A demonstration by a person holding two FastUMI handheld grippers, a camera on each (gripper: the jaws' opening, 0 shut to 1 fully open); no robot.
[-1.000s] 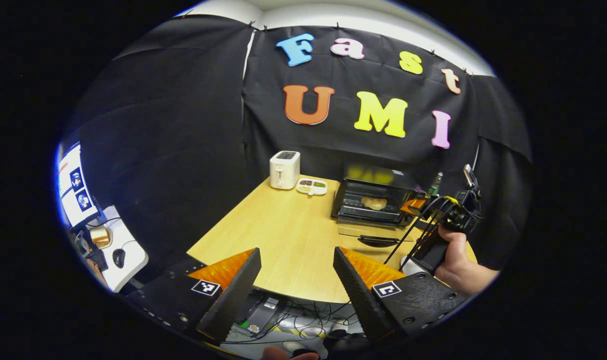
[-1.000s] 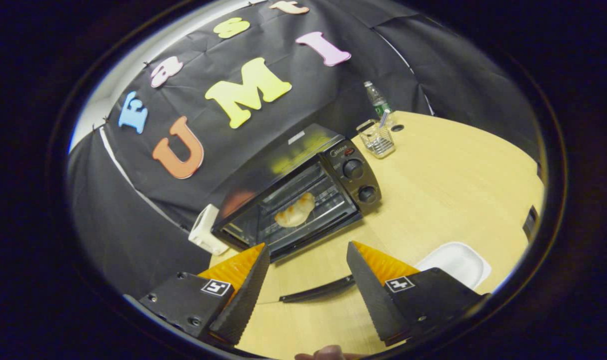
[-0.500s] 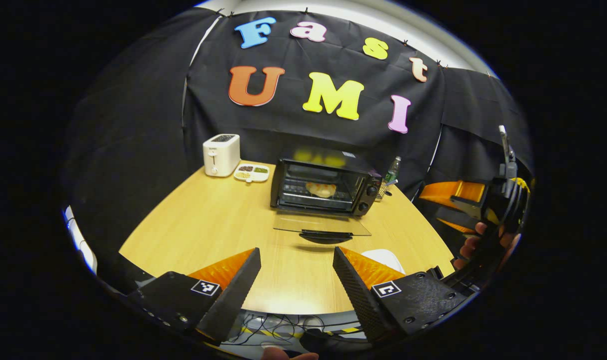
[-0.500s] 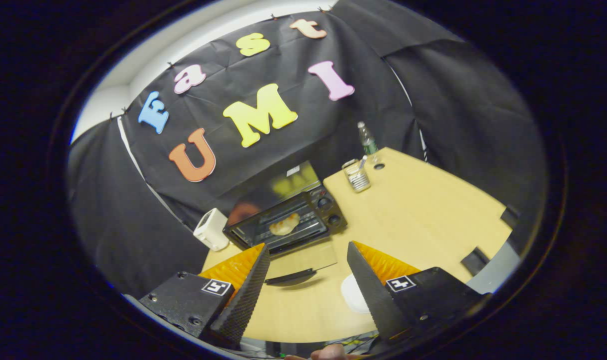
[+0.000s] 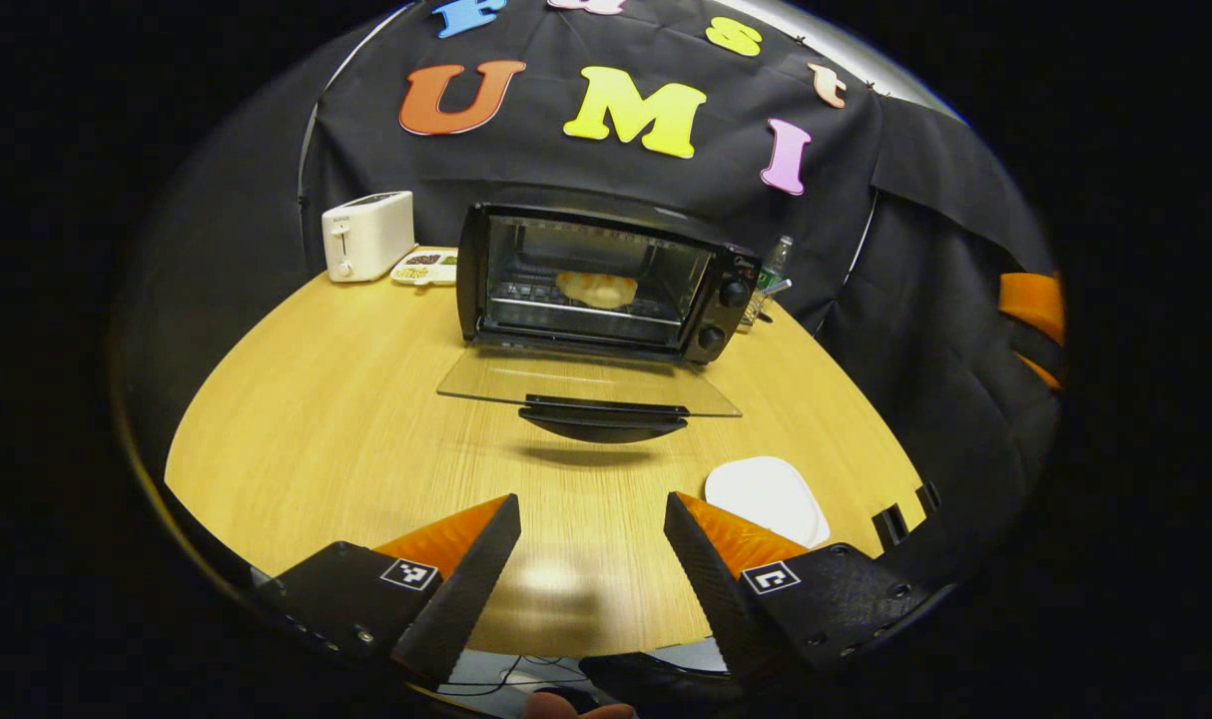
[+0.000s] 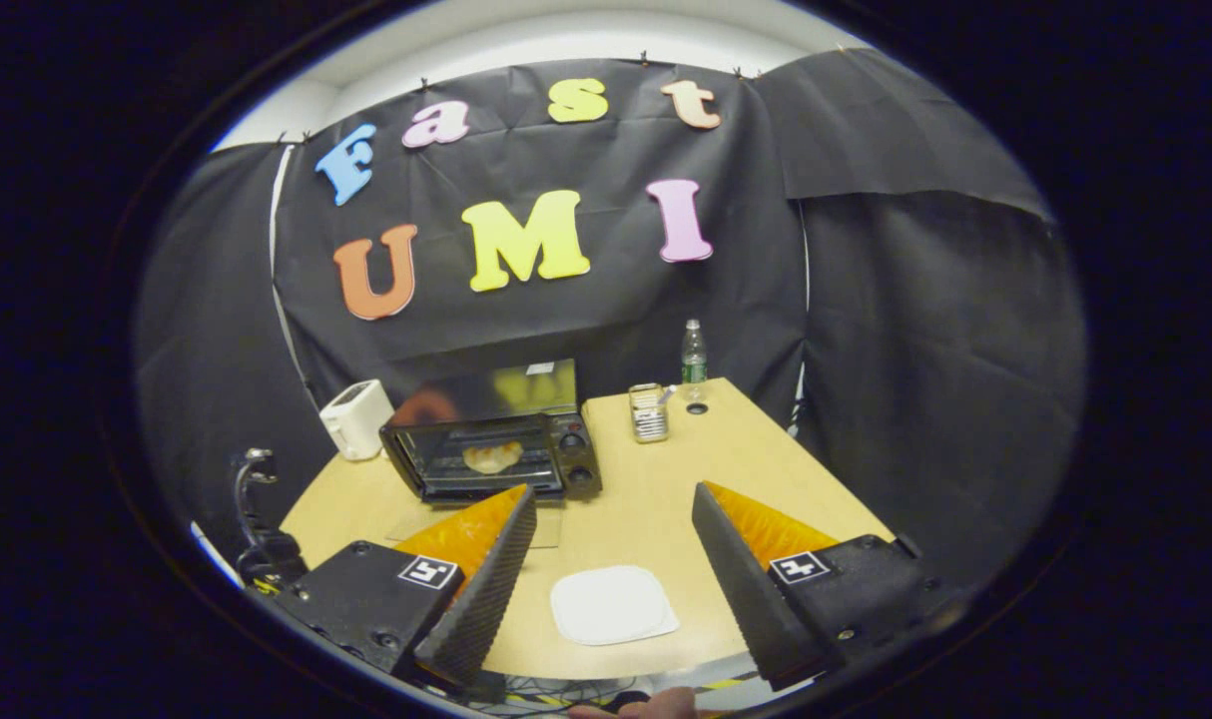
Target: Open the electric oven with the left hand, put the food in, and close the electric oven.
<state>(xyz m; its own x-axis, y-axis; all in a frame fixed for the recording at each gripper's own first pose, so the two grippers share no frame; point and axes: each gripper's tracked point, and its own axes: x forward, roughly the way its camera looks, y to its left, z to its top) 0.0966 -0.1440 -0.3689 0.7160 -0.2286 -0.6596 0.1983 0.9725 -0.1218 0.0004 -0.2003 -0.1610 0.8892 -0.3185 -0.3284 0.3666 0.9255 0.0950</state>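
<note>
Your food (image 5: pixel 596 289) sits on the far oven (image 5: pixel 598 283) rack, door (image 5: pixel 586 384) dropped flat for closing; left gripper (image 5: pixel 591 569) and right gripper (image 6: pixel 611 579) jaws gape, empty, above the near tabletop (image 5: pixel 346 419).

The table (image 5: pixel 346 419) has a pale wood-grain top, smooth with a soft sheen near its front edge. The electric oven (image 5: pixel 606 280) looks like dark glossy metal, its top (image 6: pixel 506 389) shiny enough to mirror colours, and its door (image 5: pixel 586 384) is clear glass with a dark handle. The food (image 5: pixel 596 288) inside looks matt and doughy, on a wire rack. The toaster (image 5: pixel 366 235) by the back left edge is smooth white plastic. The plate (image 6: pixel 611 604) is plain matt white. The booth wall (image 6: pixel 915 330) is creased matt cloth.
</note>
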